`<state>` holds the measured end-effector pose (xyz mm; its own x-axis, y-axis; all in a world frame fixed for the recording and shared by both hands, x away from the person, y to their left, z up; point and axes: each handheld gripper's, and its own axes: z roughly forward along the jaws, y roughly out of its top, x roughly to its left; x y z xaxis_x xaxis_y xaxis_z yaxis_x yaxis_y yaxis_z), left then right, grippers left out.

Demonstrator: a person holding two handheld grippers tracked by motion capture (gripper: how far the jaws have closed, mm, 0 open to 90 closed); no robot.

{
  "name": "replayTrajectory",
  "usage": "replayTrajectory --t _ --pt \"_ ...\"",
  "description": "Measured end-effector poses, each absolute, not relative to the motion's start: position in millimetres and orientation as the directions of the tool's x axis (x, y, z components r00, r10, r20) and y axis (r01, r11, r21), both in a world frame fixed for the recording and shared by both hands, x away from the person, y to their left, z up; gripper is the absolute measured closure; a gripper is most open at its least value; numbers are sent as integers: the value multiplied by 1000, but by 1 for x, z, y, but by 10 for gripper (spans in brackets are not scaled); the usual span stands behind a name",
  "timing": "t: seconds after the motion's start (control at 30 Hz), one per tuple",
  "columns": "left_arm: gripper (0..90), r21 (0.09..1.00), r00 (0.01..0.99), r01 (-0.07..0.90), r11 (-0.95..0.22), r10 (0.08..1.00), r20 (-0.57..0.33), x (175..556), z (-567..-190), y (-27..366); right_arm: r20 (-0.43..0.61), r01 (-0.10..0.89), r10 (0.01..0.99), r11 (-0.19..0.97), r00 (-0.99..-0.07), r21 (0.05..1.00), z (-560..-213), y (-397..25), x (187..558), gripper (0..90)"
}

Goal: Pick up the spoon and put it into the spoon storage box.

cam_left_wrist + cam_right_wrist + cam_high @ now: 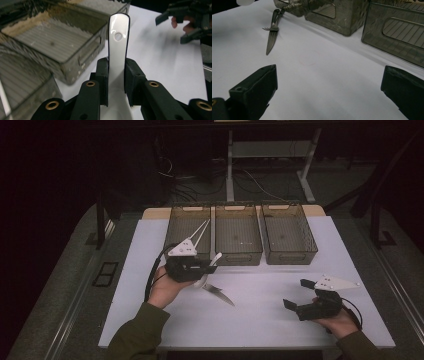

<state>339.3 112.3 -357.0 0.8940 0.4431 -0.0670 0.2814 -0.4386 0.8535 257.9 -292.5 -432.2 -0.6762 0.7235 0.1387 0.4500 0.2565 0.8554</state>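
Left gripper (pixel 116 82) clamps white ceramic spoon (pixel 118 42) handle, lifted near smoky plastic bins (pixel 240 236); unsorted. Metal knife (pixel 272 40), fork (pixel 272 28) remain on bench. Right gripper (pixel 299 296) fingers open, empty.

Three bins stand in a row along the far side of the table (pixel 260 320). Taking the middle bin (pixel 238 237) as landmark: the left bin (pixel 190 227) touches its left side, the right bin (pixel 289 235) stands just right of it. Before the middle bin's left corner the left gripper (pixel 192 267) clamps a spoon (pixel 118 45) above the table. A knife (pixel 220 294) lies before that bin, with a fork (pixel 273 26) beside it. The right gripper (pixel 300 296) hovers well before the right bin.
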Motion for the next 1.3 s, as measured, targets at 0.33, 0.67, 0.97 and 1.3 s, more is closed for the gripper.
replayTrajectory --t 0.33,0.67,0.97,1.3 --pt "739 867 897 244 -434 442 -31 366 -334 90 137 449 723 258 -677 855 -432 -292 258 6" --pt "739 871 886 231 -433 464 -4 398 -320 60 139 449 722 257 -678 856 -432 -292 258 6" --pt "739 860 872 238 -451 489 14 429 -327 31 145 449 720 250 -679 858 -432 -293 258 6" --pt "738 804 856 271 -529 514 50 449 -345 16 149 445 714 247 -684 861 -432 -293 257 6"
